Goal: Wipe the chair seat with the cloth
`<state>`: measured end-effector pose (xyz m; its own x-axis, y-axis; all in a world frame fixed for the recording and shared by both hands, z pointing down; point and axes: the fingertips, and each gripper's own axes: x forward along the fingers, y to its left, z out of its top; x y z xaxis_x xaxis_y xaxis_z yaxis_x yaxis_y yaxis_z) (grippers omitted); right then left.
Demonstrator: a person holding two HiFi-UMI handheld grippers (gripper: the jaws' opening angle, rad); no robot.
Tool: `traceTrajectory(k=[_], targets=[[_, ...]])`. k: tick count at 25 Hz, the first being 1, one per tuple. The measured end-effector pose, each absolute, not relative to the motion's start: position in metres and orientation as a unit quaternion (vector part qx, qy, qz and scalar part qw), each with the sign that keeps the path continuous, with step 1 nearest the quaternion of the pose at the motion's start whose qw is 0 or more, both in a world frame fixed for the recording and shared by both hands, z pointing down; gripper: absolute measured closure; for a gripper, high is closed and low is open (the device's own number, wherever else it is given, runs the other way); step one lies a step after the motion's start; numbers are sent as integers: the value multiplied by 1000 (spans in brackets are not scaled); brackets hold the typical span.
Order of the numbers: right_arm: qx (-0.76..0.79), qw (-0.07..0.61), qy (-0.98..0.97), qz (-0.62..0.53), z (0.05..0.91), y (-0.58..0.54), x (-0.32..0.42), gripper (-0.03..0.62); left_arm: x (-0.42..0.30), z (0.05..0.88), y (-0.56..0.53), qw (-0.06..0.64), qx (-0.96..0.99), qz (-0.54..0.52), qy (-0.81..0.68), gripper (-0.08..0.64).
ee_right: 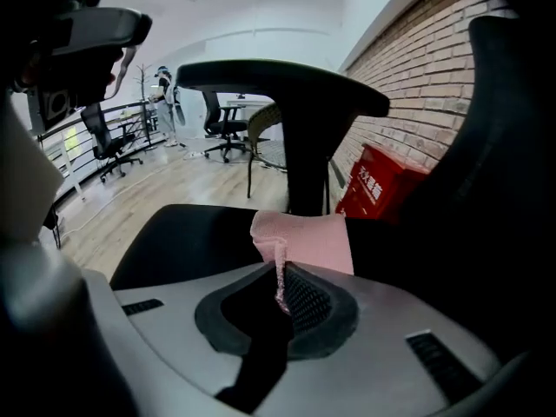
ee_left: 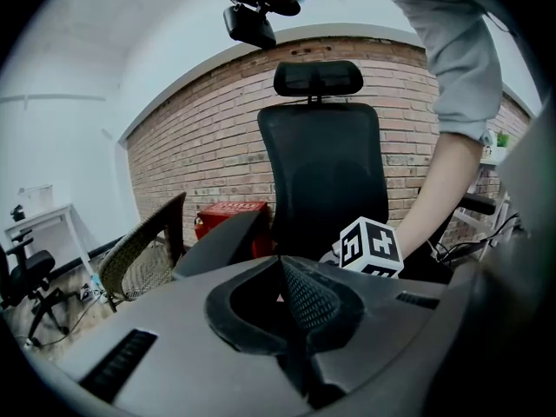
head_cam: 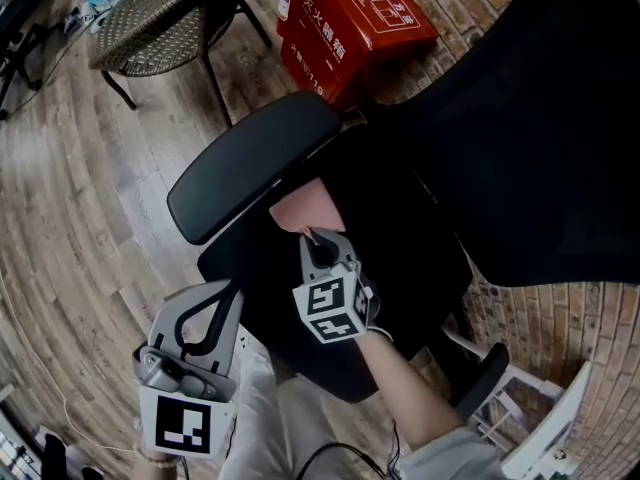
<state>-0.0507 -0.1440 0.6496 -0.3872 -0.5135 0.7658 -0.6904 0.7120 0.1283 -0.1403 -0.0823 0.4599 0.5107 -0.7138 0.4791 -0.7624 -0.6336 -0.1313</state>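
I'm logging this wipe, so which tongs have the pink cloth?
The right tongs, shut on the cloth over the chair seat; the left tongs are shut and empty.

The left gripper (ee_left: 280, 263) and right gripper (ee_right: 281, 263) share 1 build. Each has a smooth grey plastic shell with 2 black slotted vents. A black-rimmed hollow surrounds 2 black jaws with dimpled mesh faces. Each carries a white cube printed with black square markers: the left cube (head_cam: 178, 423) shows 1 face, the right cube (head_cam: 333, 310) shows 2. The person wears a grey short sleeve (ee_left: 460, 68) and pale trousers (head_cam: 262, 398). A thin black cable (head_cam: 325, 455) curves beside the sleeve. A black head camera (ee_left: 250, 23) is boxy.
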Motion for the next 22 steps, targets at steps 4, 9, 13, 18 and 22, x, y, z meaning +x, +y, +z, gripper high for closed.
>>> traceTrajectory(k=[4,9,13,18,22], targets=[[415,429,-793,119,658,-155,5,543,-132,461,-83,45,872,253,-416,541],[476,442,-749,127,664,-169,78,543,-119,466,-85,44,877,255,-406,541],[520,456,-709,134,669,-179,141,543,-107,470,-85,45,880,255,-399,541],[557,475,-666,145,668,-182,202,543,-101,471,-85,41,881,253,-396,541],[567,480,-652,151,665,-177,224,543,-99,470,-83,43,880,253,-399,541]])
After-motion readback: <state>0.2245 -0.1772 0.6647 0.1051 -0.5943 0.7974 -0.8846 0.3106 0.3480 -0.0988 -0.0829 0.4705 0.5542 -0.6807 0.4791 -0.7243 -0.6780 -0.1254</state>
